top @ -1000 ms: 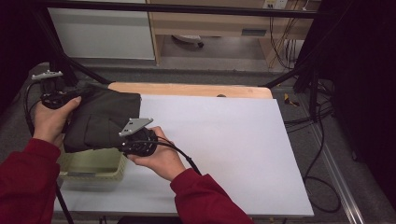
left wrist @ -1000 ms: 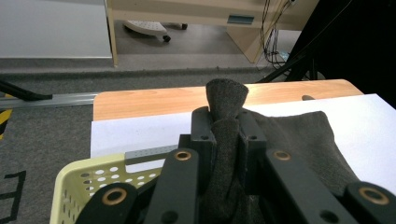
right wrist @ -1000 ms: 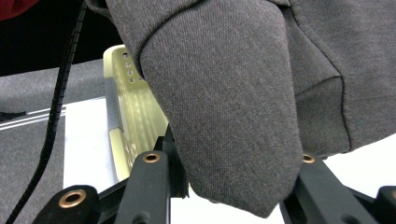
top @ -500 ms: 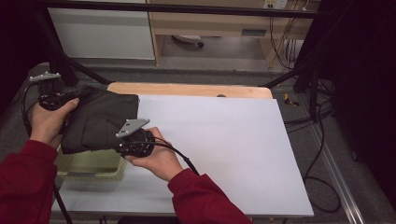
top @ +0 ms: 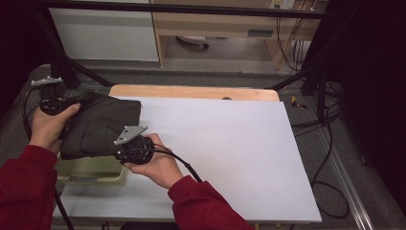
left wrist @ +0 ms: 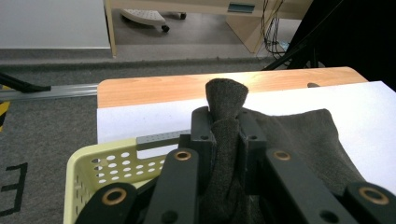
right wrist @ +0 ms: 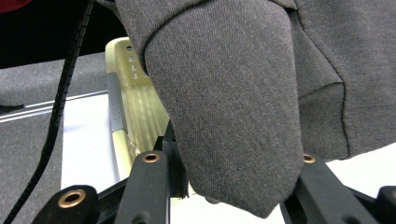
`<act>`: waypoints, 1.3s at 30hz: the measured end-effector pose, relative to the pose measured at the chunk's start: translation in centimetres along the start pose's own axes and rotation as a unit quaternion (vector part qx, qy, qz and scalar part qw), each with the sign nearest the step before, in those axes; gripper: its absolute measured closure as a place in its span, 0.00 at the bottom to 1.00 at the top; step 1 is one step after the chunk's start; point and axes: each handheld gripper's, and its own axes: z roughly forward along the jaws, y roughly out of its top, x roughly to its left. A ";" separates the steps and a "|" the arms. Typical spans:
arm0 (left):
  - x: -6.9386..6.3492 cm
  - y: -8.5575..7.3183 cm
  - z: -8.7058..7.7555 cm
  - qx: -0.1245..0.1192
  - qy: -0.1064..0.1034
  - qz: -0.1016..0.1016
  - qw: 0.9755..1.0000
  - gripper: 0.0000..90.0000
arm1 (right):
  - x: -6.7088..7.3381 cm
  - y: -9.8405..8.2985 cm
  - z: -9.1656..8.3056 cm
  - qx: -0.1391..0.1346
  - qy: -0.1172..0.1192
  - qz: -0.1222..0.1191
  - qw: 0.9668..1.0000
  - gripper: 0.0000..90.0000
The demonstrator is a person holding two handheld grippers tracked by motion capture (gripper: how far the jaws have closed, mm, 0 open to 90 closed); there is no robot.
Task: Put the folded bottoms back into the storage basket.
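- We have a dark garment (top: 103,127) lifted between both grippers at about nine o'clock on the table (top: 230,153), hanging over a pale yellow basket (top: 91,171) that sits at the table's near-left corner.
- Our left gripper (left wrist: 227,135) is clamped tight on a bunched fold of the cloth; in the left gripper view the fabric pokes up between the jaws like a little tuft.
- Our right gripper (right wrist: 229,186) holds a thicker folded edge of the same garment; in the right gripper view the jaws stand partly apart, with the cloth packed between them and hanging down in front.
- In the high view the left hand (top: 48,127) is at the garment's ten o'clock side, the right hand (top: 155,165) at its five o'clock side, so the piece is slung between them.
- We judge this to be the carry step: the garment is out of the basket, or nearly so, and is headed for the open white sheet toward three o'clock.
- We cannot tell whether the lowest fold has cleared the basket's rim.
- Next, we reckon, both hands need to travel together toward the centre of the table, keeping the cloth taut enough not to snag the perforated wall.
- Then it should be lowered flat before either grip lets go.
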 end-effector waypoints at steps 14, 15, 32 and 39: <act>0.9 -0.1 0.2 0.012 0.003 0.008 1.000 0.90 | 0.3 -0.1 1.1 -0.011 -0.001 0.003 1.000 0.71; 0.9 -0.1 0.2 0.014 0.004 0.009 1.000 0.90 | 0.4 -0.1 1.1 -0.011 0.000 0.003 1.000 0.71; 1.4 -0.7 0.4 0.025 0.016 0.011 1.000 0.89 | 0.6 -0.3 1.9 -0.010 0.005 0.004 1.000 0.71; 1.6 -0.9 0.4 0.024 0.017 0.012 0.999 0.89 | 0.7 -0.4 2.2 -0.011 0.006 0.006 1.000 0.71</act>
